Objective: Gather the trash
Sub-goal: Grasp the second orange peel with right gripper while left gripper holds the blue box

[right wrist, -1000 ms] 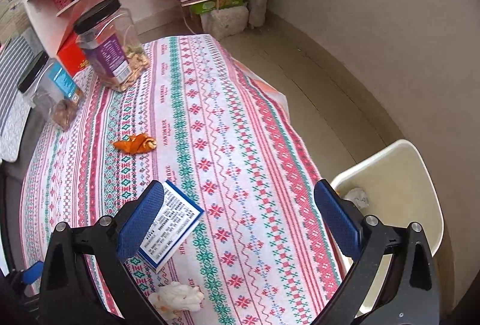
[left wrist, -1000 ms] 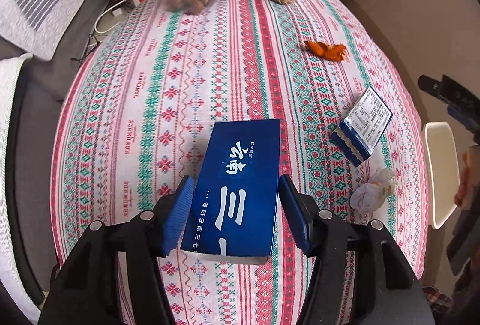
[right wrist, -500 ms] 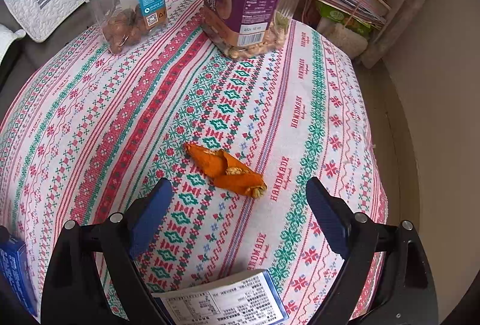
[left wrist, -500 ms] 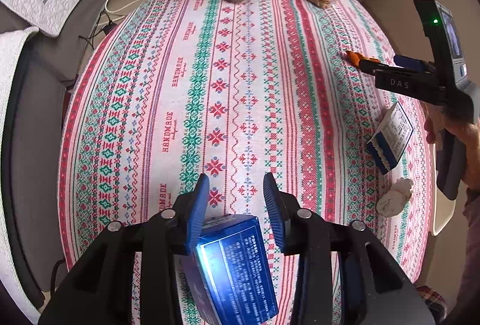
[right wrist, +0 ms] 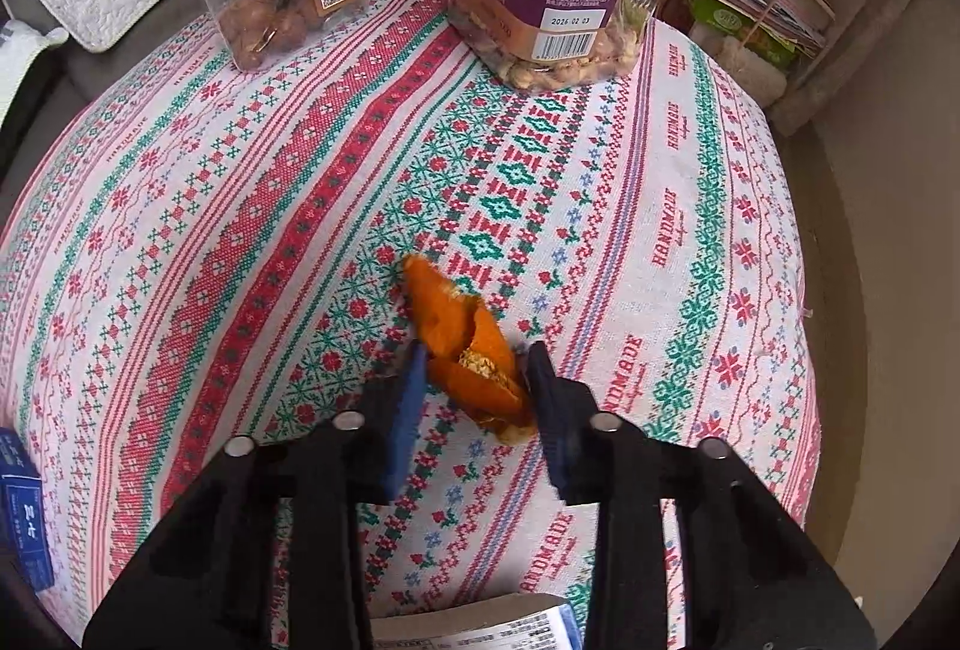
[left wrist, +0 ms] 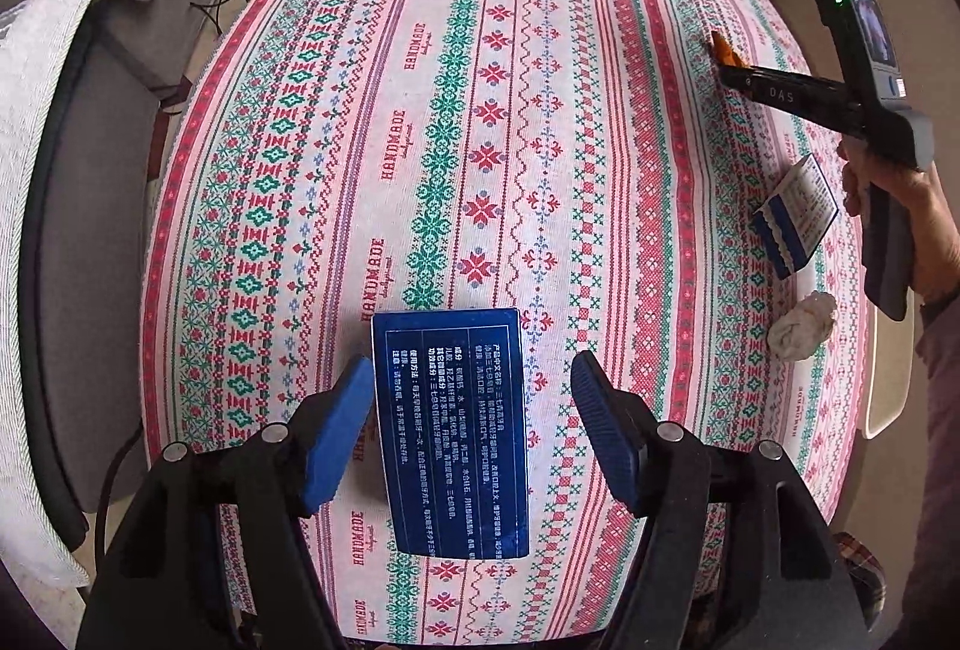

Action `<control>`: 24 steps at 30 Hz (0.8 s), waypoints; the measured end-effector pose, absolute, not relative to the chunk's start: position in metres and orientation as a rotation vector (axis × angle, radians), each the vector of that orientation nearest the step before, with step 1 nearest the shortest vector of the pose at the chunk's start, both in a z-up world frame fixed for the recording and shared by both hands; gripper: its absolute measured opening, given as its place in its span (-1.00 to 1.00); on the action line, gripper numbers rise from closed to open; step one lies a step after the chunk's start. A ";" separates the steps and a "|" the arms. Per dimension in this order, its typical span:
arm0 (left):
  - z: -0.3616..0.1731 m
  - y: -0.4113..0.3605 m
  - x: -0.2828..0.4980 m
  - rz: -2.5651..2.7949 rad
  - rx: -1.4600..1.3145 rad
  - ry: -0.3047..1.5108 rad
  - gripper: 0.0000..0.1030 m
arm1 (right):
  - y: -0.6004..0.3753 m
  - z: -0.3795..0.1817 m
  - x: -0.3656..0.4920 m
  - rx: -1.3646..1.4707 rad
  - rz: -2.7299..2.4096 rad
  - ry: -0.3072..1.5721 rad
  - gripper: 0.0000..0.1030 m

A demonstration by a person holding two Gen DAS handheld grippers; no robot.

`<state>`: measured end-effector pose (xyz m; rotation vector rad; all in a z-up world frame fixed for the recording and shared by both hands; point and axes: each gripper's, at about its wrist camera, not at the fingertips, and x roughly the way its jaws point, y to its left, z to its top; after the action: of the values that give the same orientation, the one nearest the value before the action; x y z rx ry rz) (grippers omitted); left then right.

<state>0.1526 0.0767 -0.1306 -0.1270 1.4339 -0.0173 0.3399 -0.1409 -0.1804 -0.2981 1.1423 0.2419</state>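
Now the right tool (right wrist: pixel 474 368) has just been closing, and its pads pinch the orange peel (right wrist: pixel 465 344) lying on the patterned table (right wrist: pixel 252 206). Nearby, the left tool (left wrist: pixel 468 410) has just been opening and stands released, the dark blue box (left wrist: pixel 453 434) lying flat between its spread jaws, touching neither pad.
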 end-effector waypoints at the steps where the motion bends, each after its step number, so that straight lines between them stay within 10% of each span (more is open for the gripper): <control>1: -0.134 0.076 0.154 -0.017 -0.133 1.447 0.30 | -0.139 -0.180 0.337 -0.295 0.238 1.143 -0.46; 18: -0.161 0.079 0.136 0.034 -0.119 1.545 0.41 | -0.139 -0.115 0.255 -0.007 0.285 1.092 -0.50; 24: -0.156 0.065 0.141 -0.027 -0.101 1.479 0.10 | -0.138 -0.104 0.228 0.119 0.310 1.113 -0.50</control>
<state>0.1407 0.0649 -0.1560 -0.1014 1.4793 -0.0269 0.2279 -0.1384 -0.1037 0.1190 1.1129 0.3104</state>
